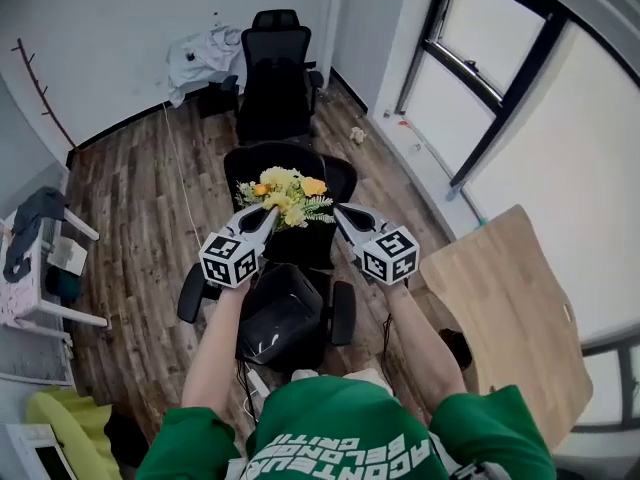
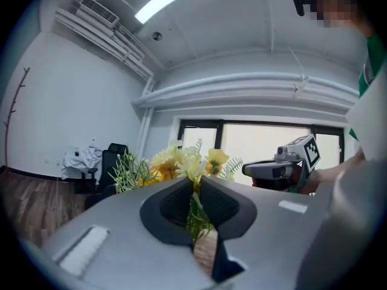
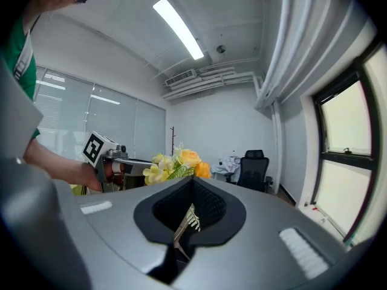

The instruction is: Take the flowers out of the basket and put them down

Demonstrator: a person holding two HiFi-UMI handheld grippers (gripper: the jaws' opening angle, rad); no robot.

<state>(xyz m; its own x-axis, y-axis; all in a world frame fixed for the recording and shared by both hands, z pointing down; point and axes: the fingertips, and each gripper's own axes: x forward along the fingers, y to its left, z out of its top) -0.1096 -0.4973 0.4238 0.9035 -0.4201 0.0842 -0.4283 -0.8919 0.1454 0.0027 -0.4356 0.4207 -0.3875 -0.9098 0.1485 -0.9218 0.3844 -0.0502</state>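
Below your arms, a wooden table (image 1: 510,308) lies to your right and black office chairs (image 1: 275,88) crowd the floor (image 1: 130,208). A dark bin (image 1: 285,313) sits beneath, contents unclear. Your left gripper (image 1: 268,212) and right gripper (image 1: 339,211) each pinch stems of the flowers (image 1: 287,194), held aloft between them.
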